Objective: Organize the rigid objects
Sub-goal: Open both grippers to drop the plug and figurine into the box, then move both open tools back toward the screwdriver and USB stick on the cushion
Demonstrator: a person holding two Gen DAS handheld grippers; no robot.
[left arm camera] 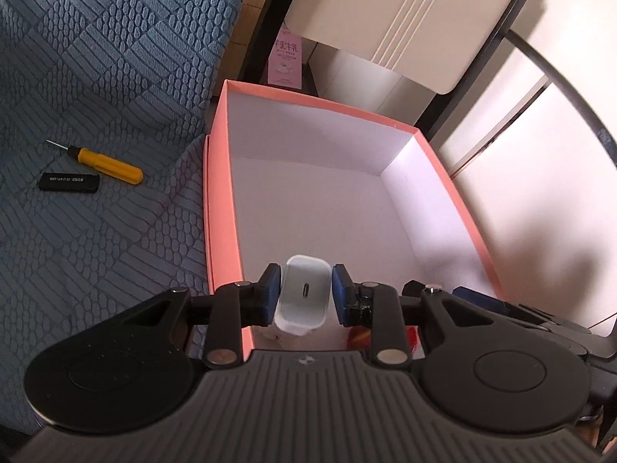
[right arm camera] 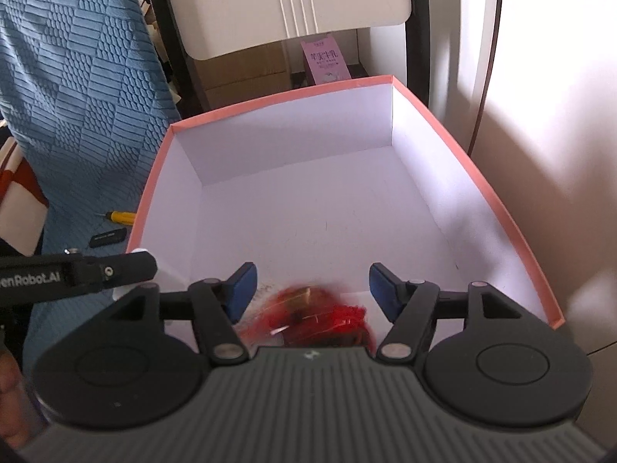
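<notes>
A pink box with a white inside (left arm camera: 218, 162) stands on a blue textured cover; it also shows in the right wrist view (right arm camera: 501, 208). My left gripper (left arm camera: 303, 296) is shut on a white charger block (left arm camera: 304, 295) and holds it over the box's near left corner. My right gripper (right arm camera: 311, 287) is open over the box's near end. A blurred red object (right arm camera: 320, 318) lies on the box floor just below it. A yellow screwdriver (left arm camera: 108, 164) and a black USB stick (left arm camera: 71, 182) lie on the cover left of the box.
A white chair back (left arm camera: 405, 11) stands beyond the box, with a pink carton (left arm camera: 286, 62) on the floor behind. A white wall (left arm camera: 540, 193) is on the right. The left gripper's arm (right arm camera: 77, 270) crosses the right wrist view at left.
</notes>
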